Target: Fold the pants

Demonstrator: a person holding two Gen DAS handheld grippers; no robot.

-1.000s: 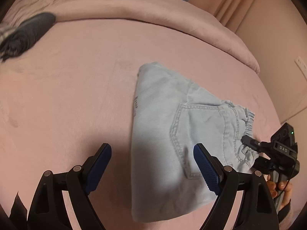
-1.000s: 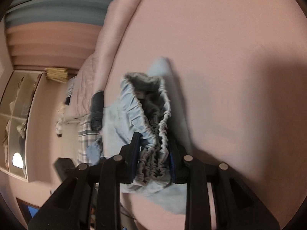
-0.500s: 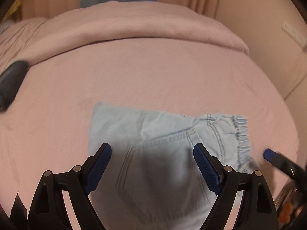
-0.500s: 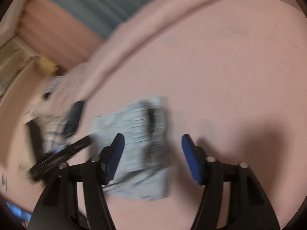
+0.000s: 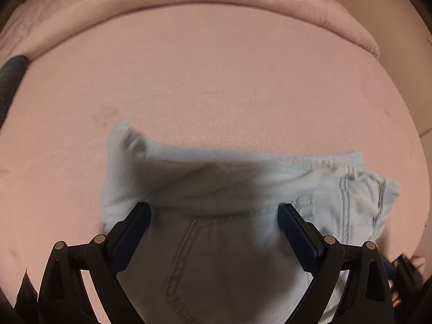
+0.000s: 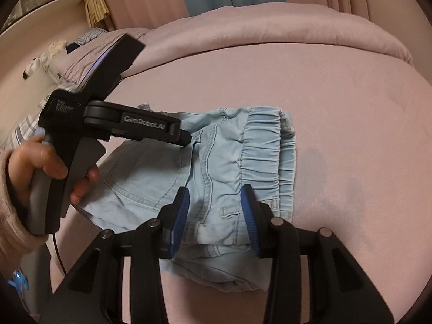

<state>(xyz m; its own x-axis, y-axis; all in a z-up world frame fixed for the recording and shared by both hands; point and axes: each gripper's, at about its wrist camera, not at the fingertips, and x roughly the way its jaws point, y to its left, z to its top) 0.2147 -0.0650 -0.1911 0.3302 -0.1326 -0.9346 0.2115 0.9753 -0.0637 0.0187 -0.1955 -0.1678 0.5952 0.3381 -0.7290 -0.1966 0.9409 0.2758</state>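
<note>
Light blue denim pants (image 6: 216, 167) lie folded into a compact bundle on the pink bed, back pocket up and the gathered elastic waistband (image 6: 267, 156) to the right. My right gripper (image 6: 214, 212) is open, its jaws standing over the near edge of the bundle by the waistband. My left gripper (image 5: 214, 230) is open just above the pocket side of the pants (image 5: 221, 205); it also shows in the right wrist view (image 6: 186, 139), its tip low over the cloth.
The pink bed sheet (image 6: 337, 94) spreads all around the pants. A rolled pink duvet (image 6: 270, 27) lies along the far edge. A dark garment (image 5: 12, 73) sits at far left. Pillows, plaid bedding (image 6: 24, 124) and curtains stand beyond.
My right gripper has let go of the waistband and opened; the bundle now lies flat. Both grippers have swung round and come in low over the pants.
</note>
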